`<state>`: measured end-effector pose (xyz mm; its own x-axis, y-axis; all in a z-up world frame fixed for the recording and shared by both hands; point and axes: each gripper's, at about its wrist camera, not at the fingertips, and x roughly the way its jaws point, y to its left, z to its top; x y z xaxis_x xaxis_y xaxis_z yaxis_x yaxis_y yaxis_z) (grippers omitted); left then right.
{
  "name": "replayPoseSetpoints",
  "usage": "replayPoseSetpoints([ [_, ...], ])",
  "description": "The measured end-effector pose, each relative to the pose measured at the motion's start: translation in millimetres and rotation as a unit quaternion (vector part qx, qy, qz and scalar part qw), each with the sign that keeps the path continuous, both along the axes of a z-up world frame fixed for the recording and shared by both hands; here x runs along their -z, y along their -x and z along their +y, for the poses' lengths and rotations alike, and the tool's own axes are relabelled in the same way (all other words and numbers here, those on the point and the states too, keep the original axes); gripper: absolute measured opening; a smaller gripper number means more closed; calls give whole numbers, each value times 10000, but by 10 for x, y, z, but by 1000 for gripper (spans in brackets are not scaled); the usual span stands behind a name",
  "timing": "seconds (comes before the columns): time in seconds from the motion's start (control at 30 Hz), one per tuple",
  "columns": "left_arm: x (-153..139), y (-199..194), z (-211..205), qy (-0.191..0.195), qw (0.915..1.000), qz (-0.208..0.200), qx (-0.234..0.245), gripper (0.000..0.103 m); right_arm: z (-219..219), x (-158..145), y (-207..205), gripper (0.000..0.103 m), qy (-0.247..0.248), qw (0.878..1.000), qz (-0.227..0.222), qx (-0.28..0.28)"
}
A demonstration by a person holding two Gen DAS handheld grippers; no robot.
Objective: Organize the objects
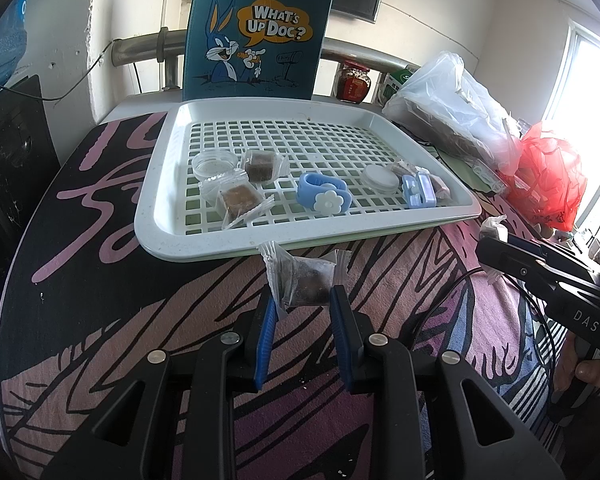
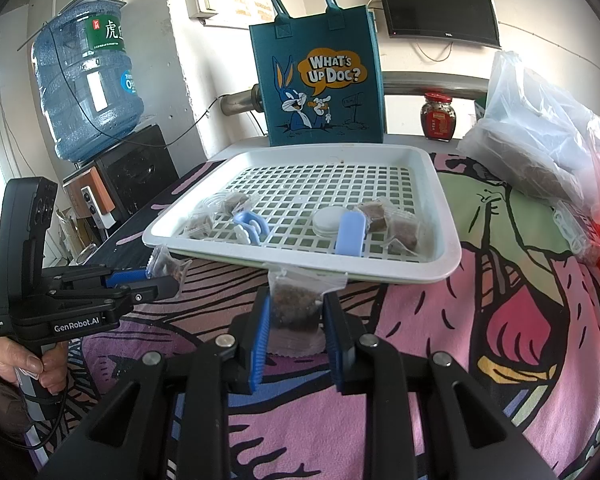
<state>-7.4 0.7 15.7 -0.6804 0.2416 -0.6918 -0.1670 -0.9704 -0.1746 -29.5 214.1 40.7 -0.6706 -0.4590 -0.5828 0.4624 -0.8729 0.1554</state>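
My left gripper (image 1: 302, 300) is shut on a clear-wrapped brown candy (image 1: 304, 278), held just in front of the white grid tray (image 1: 228, 244). My right gripper (image 2: 294, 312) is shut on another wrapped brown candy (image 2: 296, 304) before the tray's near rim (image 2: 340, 274). The tray holds wrapped candies (image 1: 260, 166), a clear round jar (image 1: 212, 164), a white lid (image 1: 380, 178), a blue flower clip (image 1: 322, 192) and a light blue case (image 1: 418, 190). The right gripper shows in the left view (image 1: 488, 256), the left one in the right view (image 2: 168, 276).
A blue Bugs Bunny tote bag (image 2: 320, 84) stands behind the tray. Plastic bags (image 1: 452, 108) and a red bag (image 1: 548, 172) lie right. A red-lidded jar (image 2: 438, 118) and water bottle (image 2: 84, 88) stand at the back. A patterned cloth (image 2: 500, 320) covers the table.
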Motion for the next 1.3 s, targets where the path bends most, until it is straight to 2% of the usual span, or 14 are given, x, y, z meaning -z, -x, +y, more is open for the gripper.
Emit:
replayPoseSetpoints([
  [0.63,28,-2,-4,-2,10000,-38,-3,25,-3,9,-1,25,28,10000,-36,12],
  [1.3,56,33,-27,-41,9996,-267,-27,25,33,25,26,25,114,9998,-168,57],
])
